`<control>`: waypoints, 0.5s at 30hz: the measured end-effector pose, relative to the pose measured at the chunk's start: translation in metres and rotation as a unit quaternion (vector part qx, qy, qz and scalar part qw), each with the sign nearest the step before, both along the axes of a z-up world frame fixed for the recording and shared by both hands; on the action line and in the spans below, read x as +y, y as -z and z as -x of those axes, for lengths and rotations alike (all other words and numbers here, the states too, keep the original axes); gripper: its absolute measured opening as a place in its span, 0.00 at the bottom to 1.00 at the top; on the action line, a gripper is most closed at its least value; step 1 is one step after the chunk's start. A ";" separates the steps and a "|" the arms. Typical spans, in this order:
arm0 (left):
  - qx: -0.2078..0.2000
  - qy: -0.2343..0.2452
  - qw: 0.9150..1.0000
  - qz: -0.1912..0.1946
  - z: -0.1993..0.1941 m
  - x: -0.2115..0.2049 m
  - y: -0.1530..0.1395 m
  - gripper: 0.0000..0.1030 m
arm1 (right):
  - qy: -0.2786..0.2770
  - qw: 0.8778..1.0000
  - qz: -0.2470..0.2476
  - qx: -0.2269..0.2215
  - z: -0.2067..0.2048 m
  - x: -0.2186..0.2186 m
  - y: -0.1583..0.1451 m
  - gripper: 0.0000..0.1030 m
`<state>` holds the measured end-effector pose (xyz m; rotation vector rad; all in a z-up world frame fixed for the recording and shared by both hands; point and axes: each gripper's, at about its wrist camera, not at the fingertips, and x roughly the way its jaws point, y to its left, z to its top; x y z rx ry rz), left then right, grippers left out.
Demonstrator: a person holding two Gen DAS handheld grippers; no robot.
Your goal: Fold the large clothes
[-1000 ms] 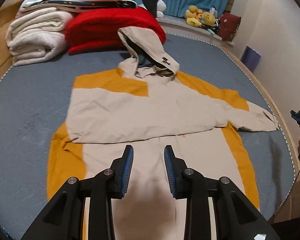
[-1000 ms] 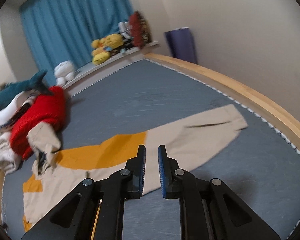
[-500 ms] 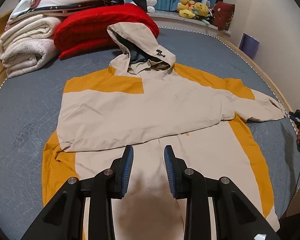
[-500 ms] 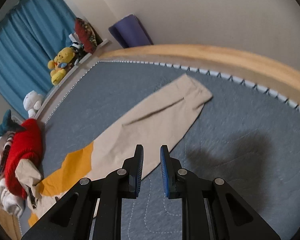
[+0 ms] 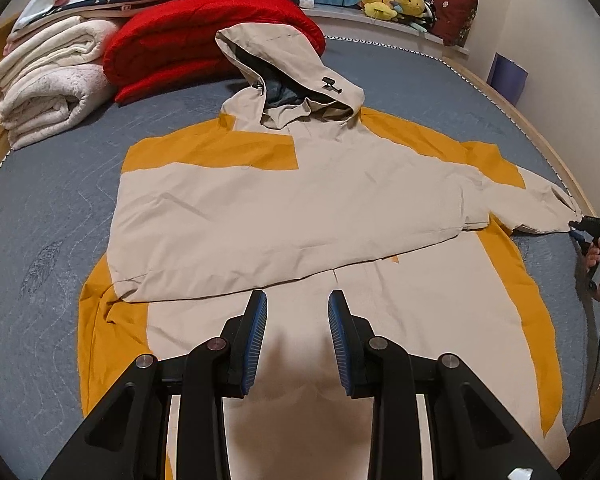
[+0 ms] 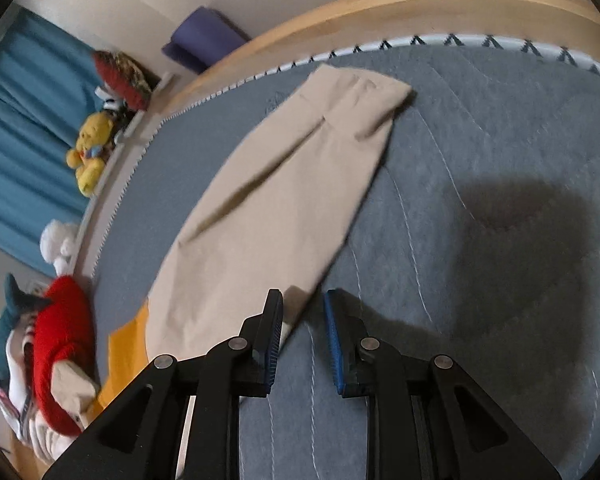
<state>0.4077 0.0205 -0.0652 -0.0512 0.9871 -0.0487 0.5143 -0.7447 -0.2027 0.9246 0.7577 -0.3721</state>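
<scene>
A: While the left gripper (image 5: 296,312) hangs over the jacket (image 5: 300,216), what do its jaws hold?

B: Nothing; they stand partly open above the beige front, the folded sleeve just ahead of them, the hood (image 5: 288,68) well beyond.

A: And the right gripper (image 6: 302,308)?

B: Its jaws are opening, empty, with the outstretched sleeve (image 6: 284,200) running ahead and left on the bed (image 6: 480,140).

A: How will it handle?

B: Light, soft, probably slippery shell cloth; I'd pinch the sleeve at its cuff.
</scene>
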 end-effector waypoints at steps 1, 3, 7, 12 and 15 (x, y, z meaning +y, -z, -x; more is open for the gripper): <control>0.002 0.000 1.000 -0.002 -0.001 0.001 0.001 0.28 | 0.002 1.000 -0.003 -0.004 -0.004 -0.002 0.002 0.22; 0.006 -0.001 1.000 -0.003 -0.002 0.003 0.004 0.28 | 0.008 1.000 -0.011 -0.012 -0.008 -0.004 0.003 0.22; 0.007 -0.003 1.000 0.002 -0.003 0.006 0.003 0.28 | 0.018 1.000 -0.012 -0.021 -0.011 -0.005 0.005 0.22; 0.002 -0.007 1.000 0.011 -0.001 0.008 -0.002 0.28 | 0.019 1.000 -0.008 -0.017 -0.012 -0.002 0.000 0.22; 0.002 -0.012 1.000 0.013 -0.001 0.011 -0.004 0.28 | 0.023 1.000 0.002 -0.011 -0.012 0.002 -0.004 0.20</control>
